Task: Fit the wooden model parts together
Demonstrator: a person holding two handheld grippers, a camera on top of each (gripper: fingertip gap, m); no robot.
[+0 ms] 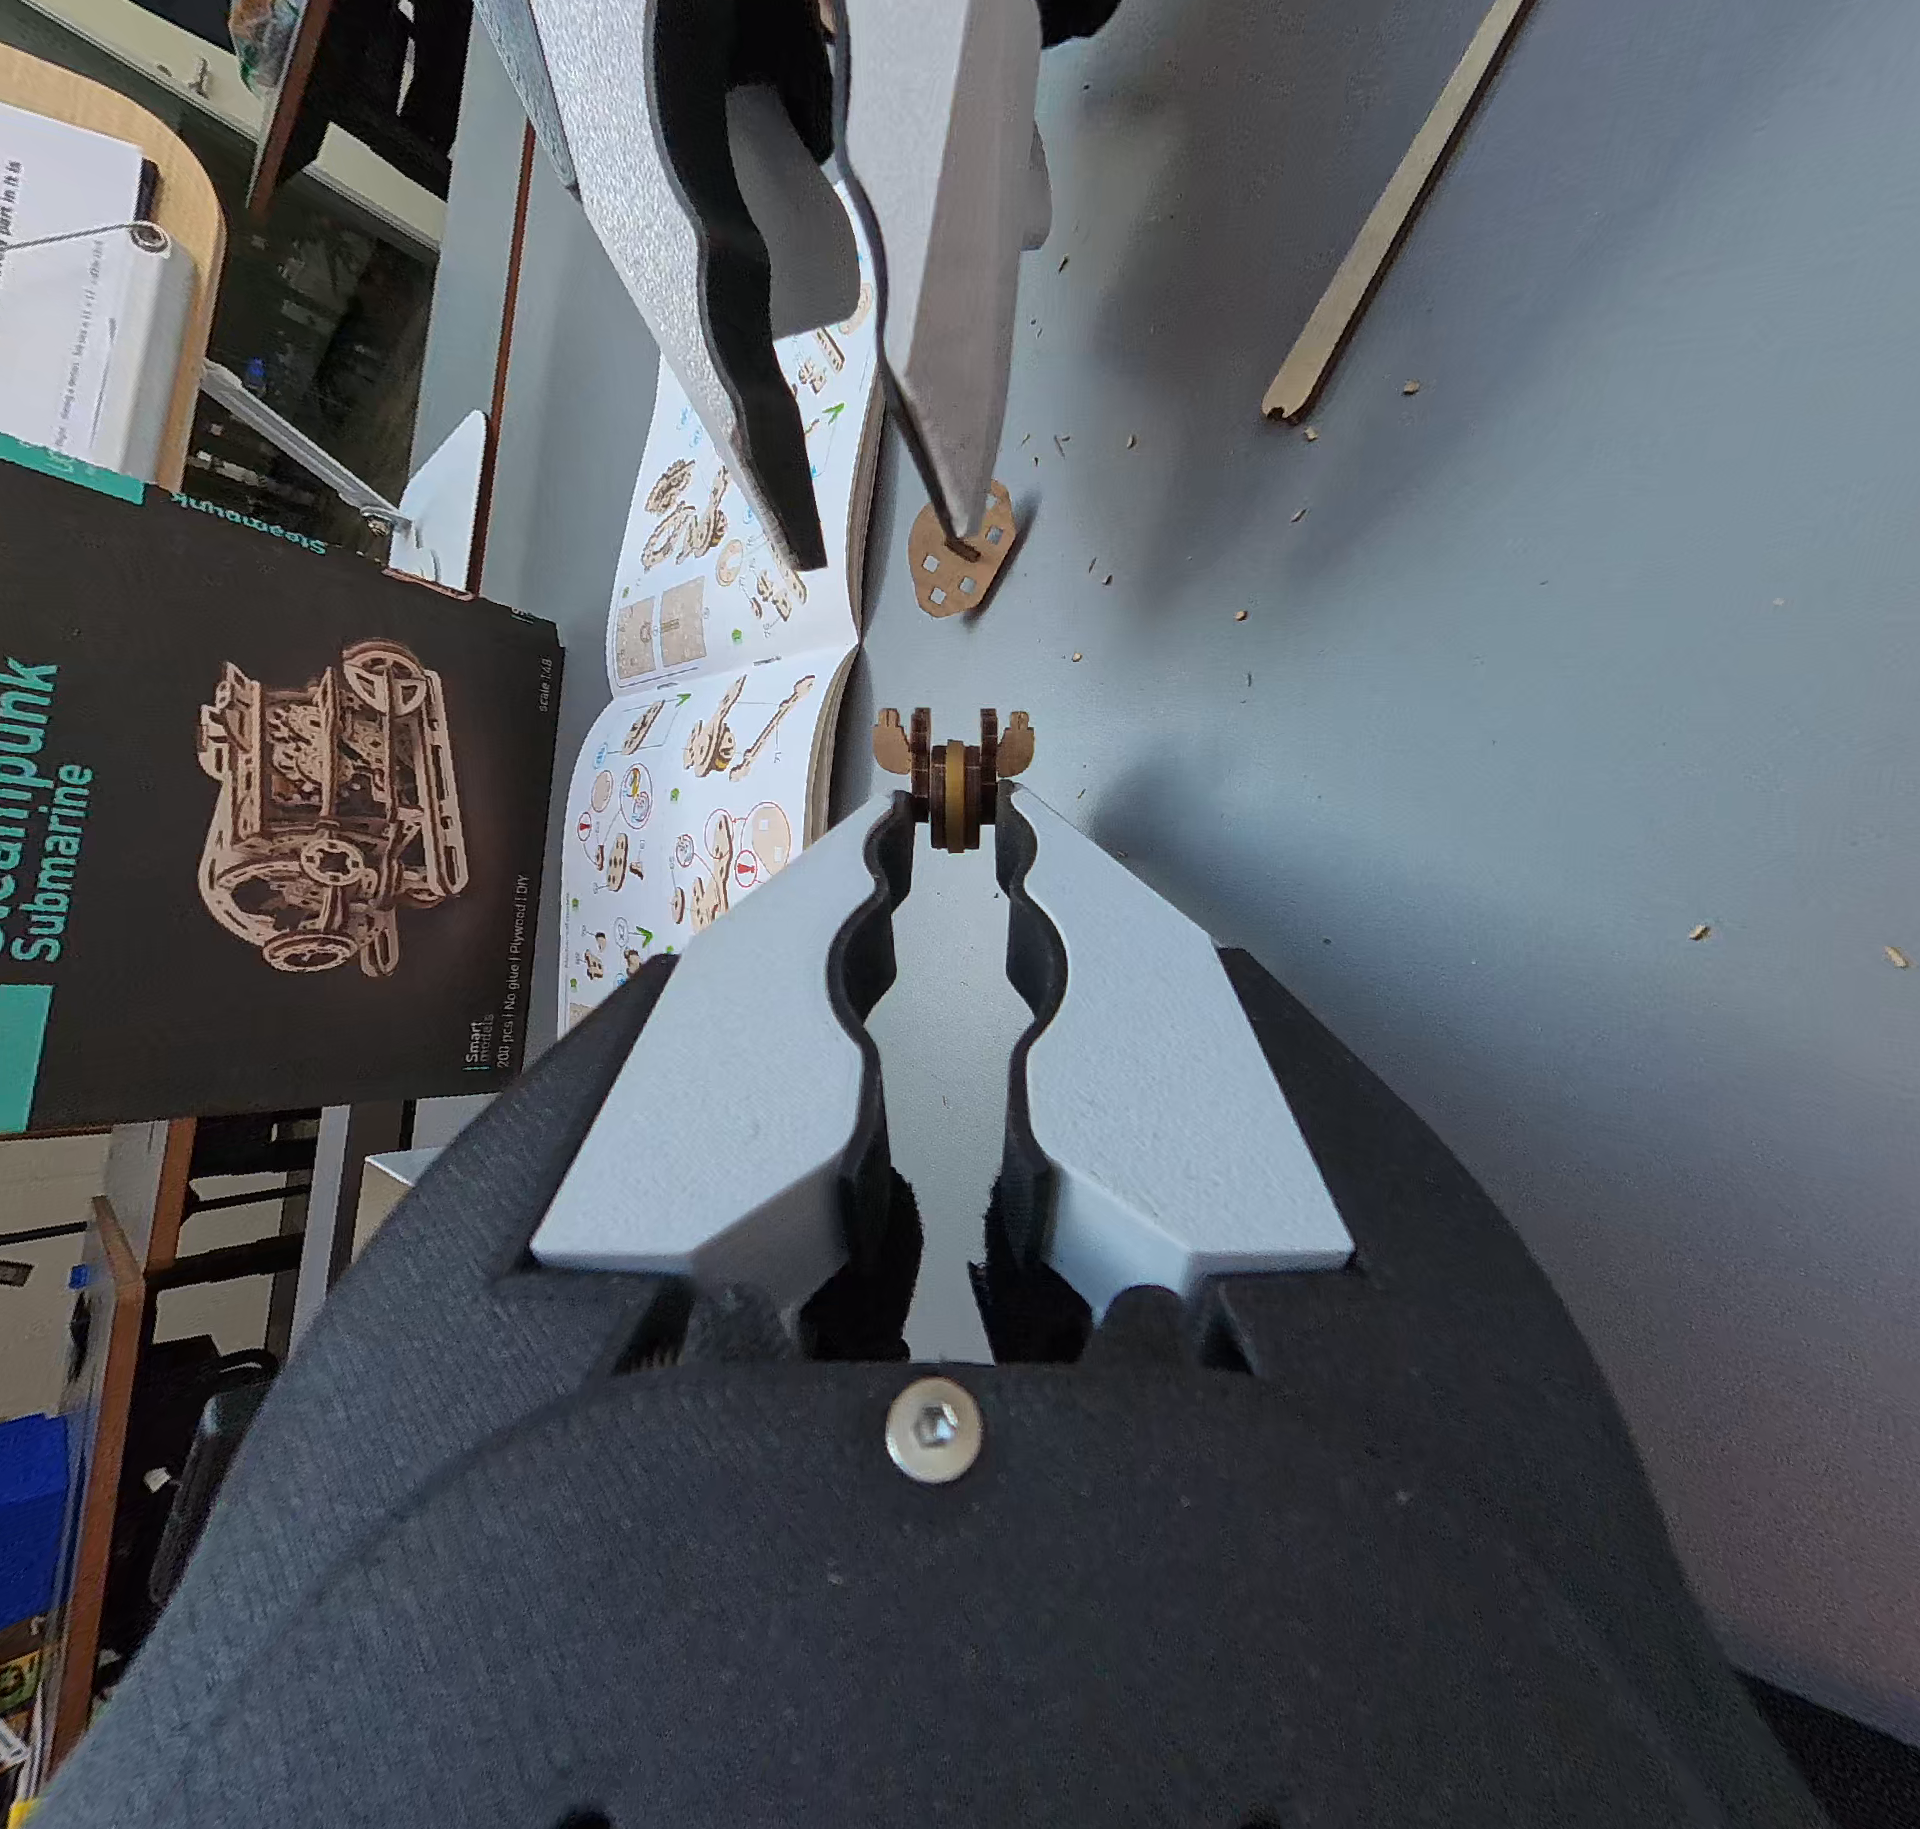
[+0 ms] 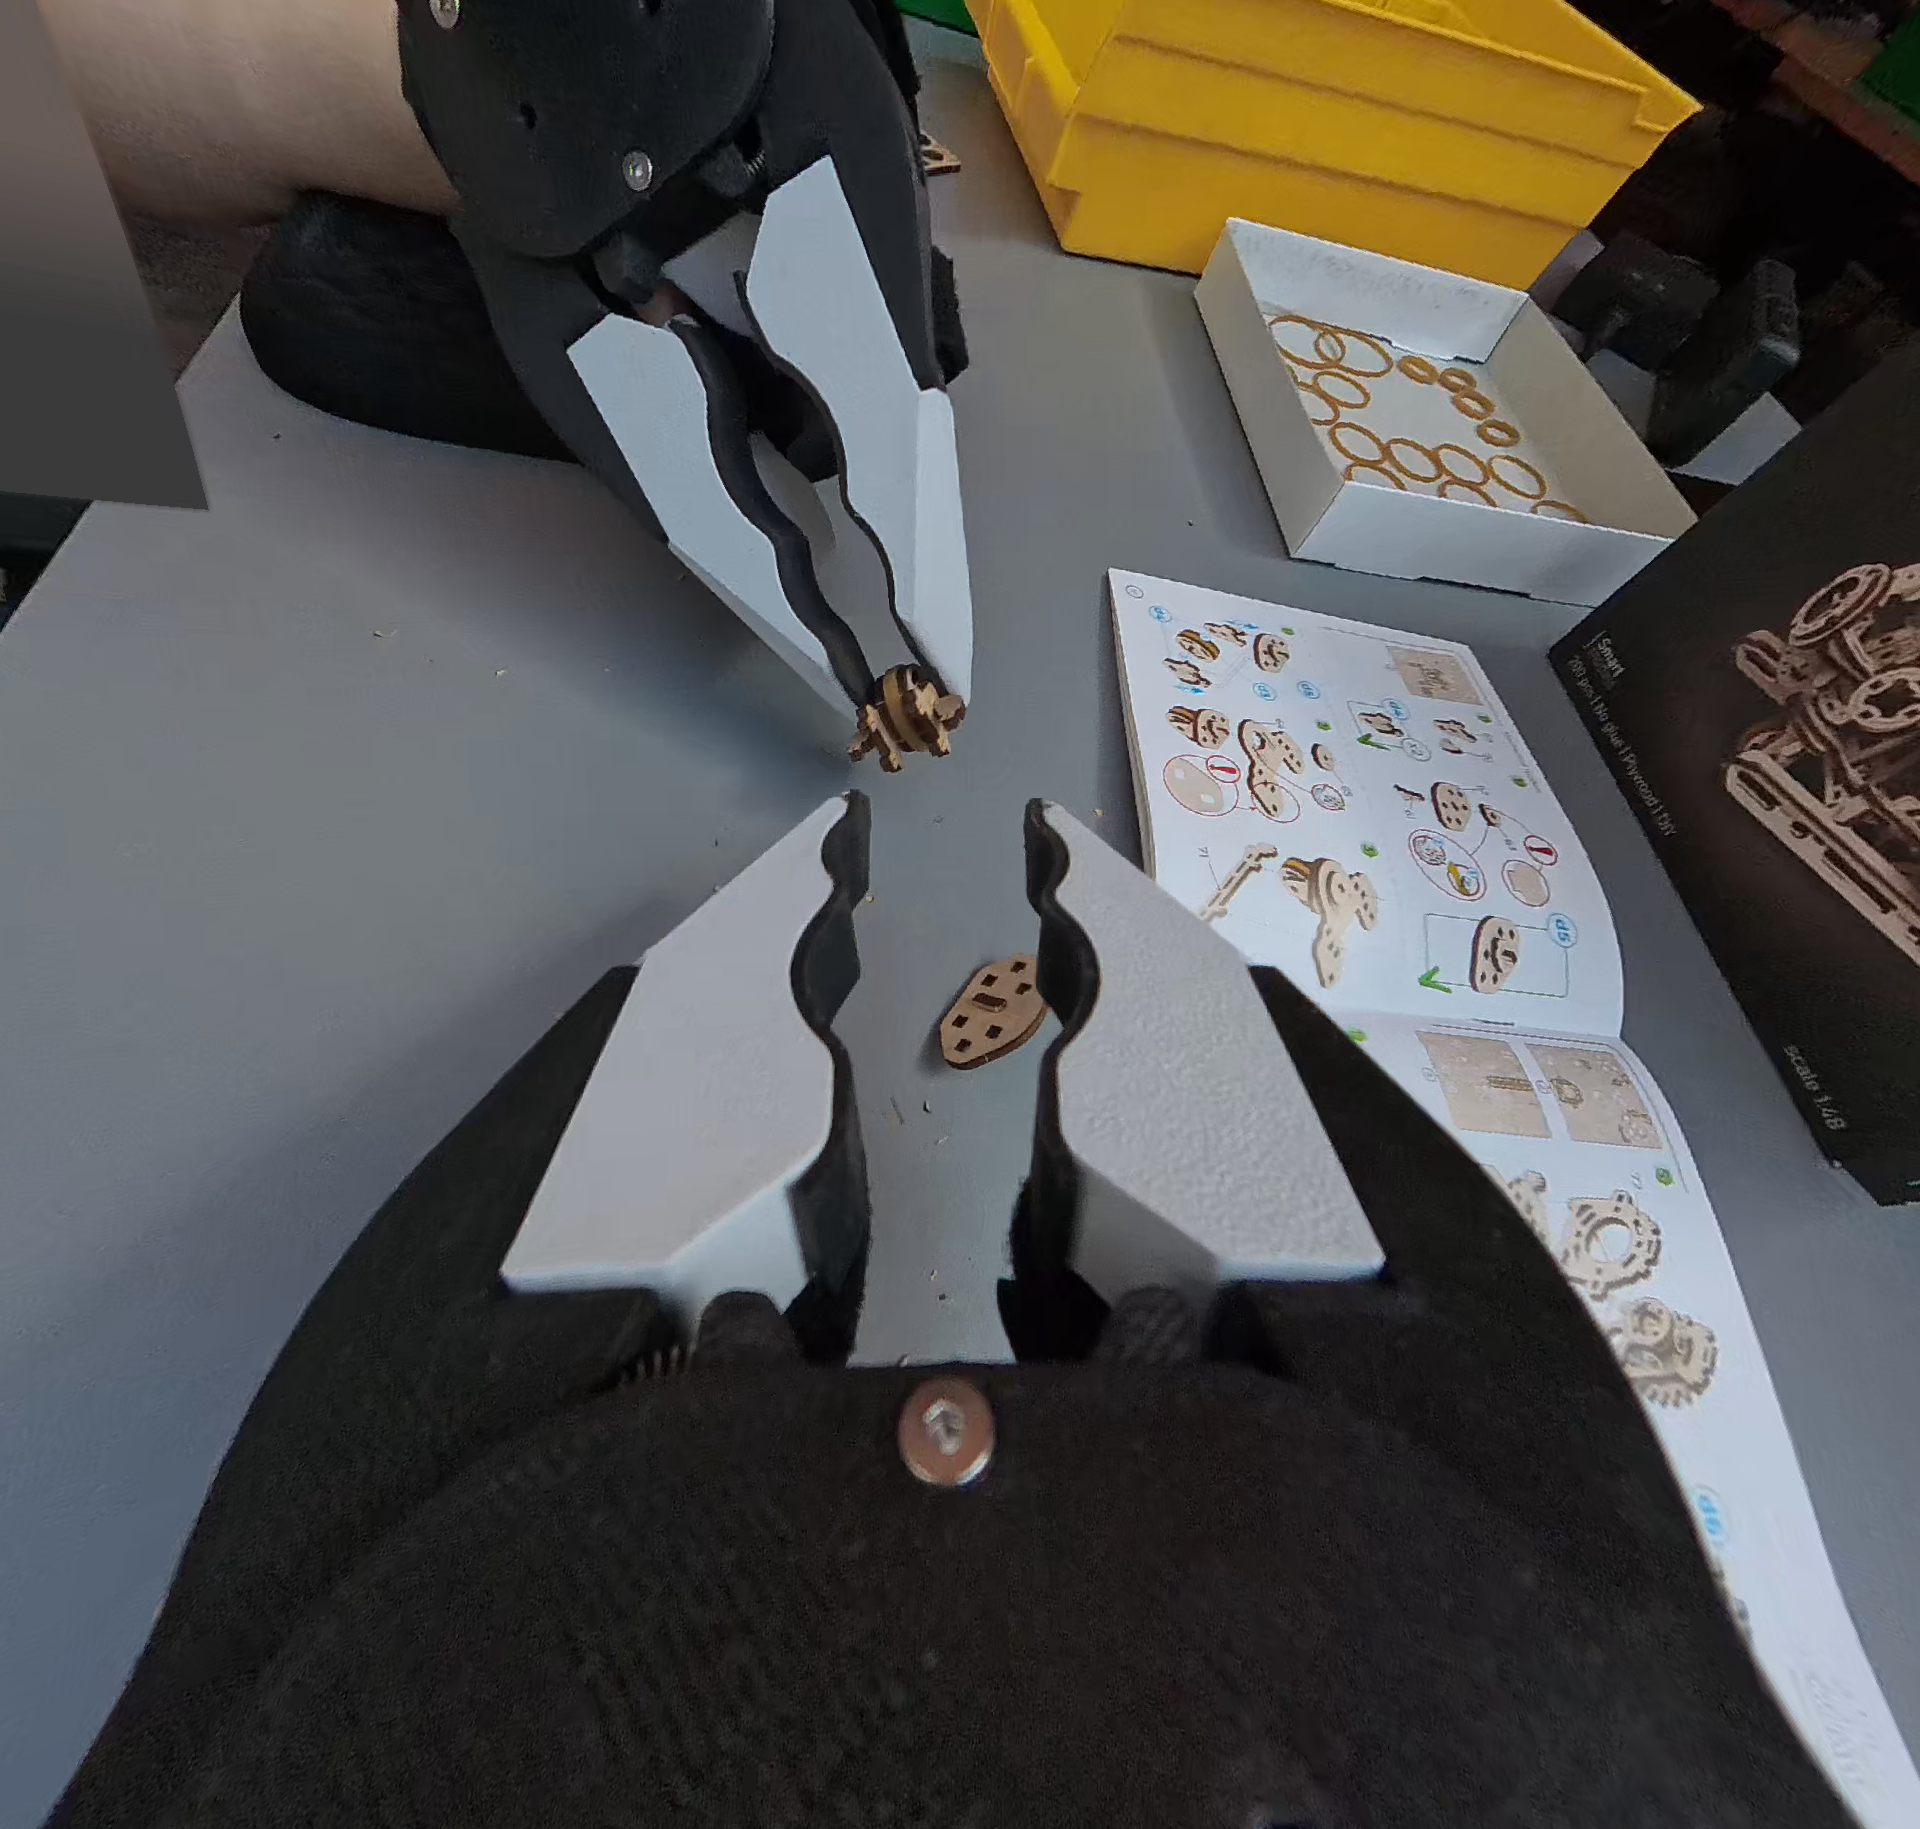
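My left gripper [image 1: 954, 803] is shut on a small wooden assembly [image 1: 951, 777] of stacked discs with pegs sticking out both sides, held just above the grey table. It also shows in the right wrist view [image 2: 906, 714], at the left gripper's tips [image 2: 899, 683]. A flat oval wooden plate [image 2: 992, 1012] with several square holes lies on the table. My right gripper [image 2: 948, 823] is open and empty, hovering over the plate with a finger on either side. In the left wrist view, the right gripper [image 1: 883, 543] comes in from the top above the plate [image 1: 958, 558].
An open instruction booklet [image 2: 1382, 844] lies right of the plate, with a black model box [image 2: 1766, 823] beyond it. A white tray of wooden rings [image 2: 1351, 532] and a yellow bin [image 2: 1299, 86] stand at the back. A wooden strip [image 1: 1403, 179] and wood chips lie on the table. A person's arm [image 2: 229, 65] rests at the back left. Across from one pair of fingers to the other is roughly 5 centimeters.
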